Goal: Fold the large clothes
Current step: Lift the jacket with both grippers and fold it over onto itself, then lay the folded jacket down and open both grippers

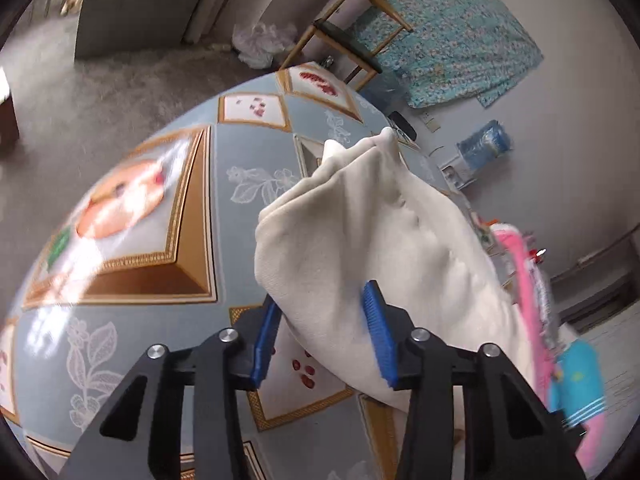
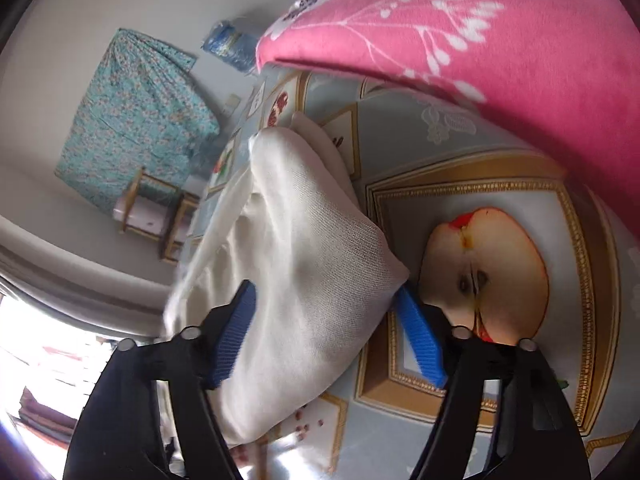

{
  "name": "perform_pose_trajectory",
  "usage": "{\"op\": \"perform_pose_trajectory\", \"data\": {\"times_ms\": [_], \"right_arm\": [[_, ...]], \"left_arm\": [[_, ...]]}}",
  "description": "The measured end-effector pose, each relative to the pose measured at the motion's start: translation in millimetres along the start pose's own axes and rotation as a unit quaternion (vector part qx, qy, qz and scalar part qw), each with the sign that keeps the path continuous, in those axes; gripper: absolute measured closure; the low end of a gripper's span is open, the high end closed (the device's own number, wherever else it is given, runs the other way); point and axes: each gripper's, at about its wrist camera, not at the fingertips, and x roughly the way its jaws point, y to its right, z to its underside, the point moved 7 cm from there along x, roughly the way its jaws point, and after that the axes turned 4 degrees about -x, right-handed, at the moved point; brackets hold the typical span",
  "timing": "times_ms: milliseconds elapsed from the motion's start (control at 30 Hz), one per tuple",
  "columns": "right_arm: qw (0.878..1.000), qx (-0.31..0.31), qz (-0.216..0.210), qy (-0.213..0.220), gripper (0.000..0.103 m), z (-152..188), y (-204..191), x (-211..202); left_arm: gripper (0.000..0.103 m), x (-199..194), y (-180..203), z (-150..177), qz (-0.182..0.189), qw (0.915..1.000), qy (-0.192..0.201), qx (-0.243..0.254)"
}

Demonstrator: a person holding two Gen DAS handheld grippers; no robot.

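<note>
Left wrist view: the left hand-held gripper (image 1: 324, 336) points down at a desk (image 1: 224, 148) covered with a blue-grey cloth printed with gold-framed fruit pictures. A cream-white garment (image 1: 372, 240) lies bunched on the desk, running from between the blue pads (image 1: 378, 332) up toward 1 o'clock. The right pad presses into the fabric and the left pad sits at the garment's edge; with the cloth between them the jaws are partly drawn in, but I cannot tell whether they are clamped on it. At 3 to 4 o'clock, beside the garment, lies a pink towel (image 1: 520, 256) with a turquoise piece of clothing (image 1: 580, 380) just below it. Beyond the desk at 12 o'clock stands a wooden stool (image 1: 352, 36), and at 1 o'clock a teal floral sheet (image 1: 452, 28) hangs on the wall. A blue water bottle (image 1: 486, 142) shows at 2 o'clock.

Right wrist view: the right hand-held gripper (image 2: 326, 328) has the same cream-white garment (image 2: 296, 240) filling the space between its blue pads (image 2: 236, 328); both pads (image 2: 420, 340) lie against the fabric, so the jaws are clamped on a thick fold of it. The garment stretches away toward 11 o'clock. A printed apple half (image 2: 492, 272) on the desk (image 2: 400, 128) cloth sits at 3 o'clock, just beside the garment. The pink towel (image 2: 460, 32), with white leaf patterns, covers 12 to 2 o'clock. The teal sheet (image 2: 136, 116) is at 10 o'clock.
</note>
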Motion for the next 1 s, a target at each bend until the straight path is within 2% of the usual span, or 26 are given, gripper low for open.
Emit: {"op": "perform_pose_trajectory", "data": {"times_ms": [33, 100, 133, 167, 200, 233, 433, 567, 633, 733, 767, 800, 833, 900, 933, 1000], "right_arm": [[1.0, -0.018, 0.021, 0.007, 0.061, -1, -1, 0], [0.999, -0.037, 0.029, 0.008, 0.078, -4, -3, 2], [0.998, -0.047, 0.028, 0.007, 0.08, -5, -5, 1], [0.998, -0.061, 0.028, 0.009, 0.083, -6, -8, -2], [0.997, -0.077, 0.028, 0.014, 0.084, -7, -12, -6], [0.995, -0.091, 0.026, 0.017, 0.085, -8, -17, -12], [0.993, -0.115, -0.006, 0.01, 0.086, -3, -21, -46], [0.993, -0.119, -0.021, -0.014, 0.085, 19, -3, -78], [0.991, -0.13, -0.017, -0.031, 0.084, 36, 11, -90], [0.989, -0.139, 0.016, -0.058, 0.071, 56, 38, -95], [0.987, -0.142, 0.034, -0.061, 0.063, 61, 47, -97], [0.986, -0.148, 0.054, -0.057, 0.054, 62, 54, -102], [0.984, -0.156, 0.069, -0.047, 0.05, 62, 56, -111], [0.978, -0.182, 0.098, -0.011, 0.047, 61, 55, -134], [0.973, -0.203, 0.114, 0.01, 0.045, 60, 49, -145], [0.959, -0.25, 0.124, 0.039, 0.039, 65, 28, -157]], "left_arm": [[0.076, -3, 11, 1, -0.023, 0.9982, 0.024, 0.05], [0.083, -12, 34, 4, -0.057, 0.9841, 0.076, 0.15], [0.085, -20, 47, 7, -0.07, 0.9715, 0.105, 0.2], [0.086, -25, 54, 7, -0.076, 0.963, 0.122, 0.228], [0.087, -30, 61, 9, -0.078, 0.956, 0.133, 0.25], [0.087, -34, 62, 9, -0.076, 0.9541, 0.135, 0.256], [0.088, -71, 59, 20, -0.039, 0.9528, 0.132, 0.27], [0.088, -120, 29, 45, -0.018, 0.9561, 0.105, 0.273], [0.086, -137, 5, 56, -0.016, 0.9615, 0.083, 0.262], [0.076, -132, -32, 74, -0.011, 0.9724, 0.009, 0.233], [0.076, -130, -44, 77, -0.017, 0.975, -0.009, 0.221], [0.071, -131, -53, 78, -0.021, 0.9766, -0.016, 0.213], [0.067, -138, -57, 78, -0.026, 0.9772, -0.008, 0.211], [0.062, -159, -60, 69, -0.046, 0.9737, 0.045, 0.219], [0.056, -171, -56, 63, -0.044, 0.9703, 0.07, 0.227], [0.05, -184, -42, 55, -0.027, 0.964, 0.102, 0.244]]}}
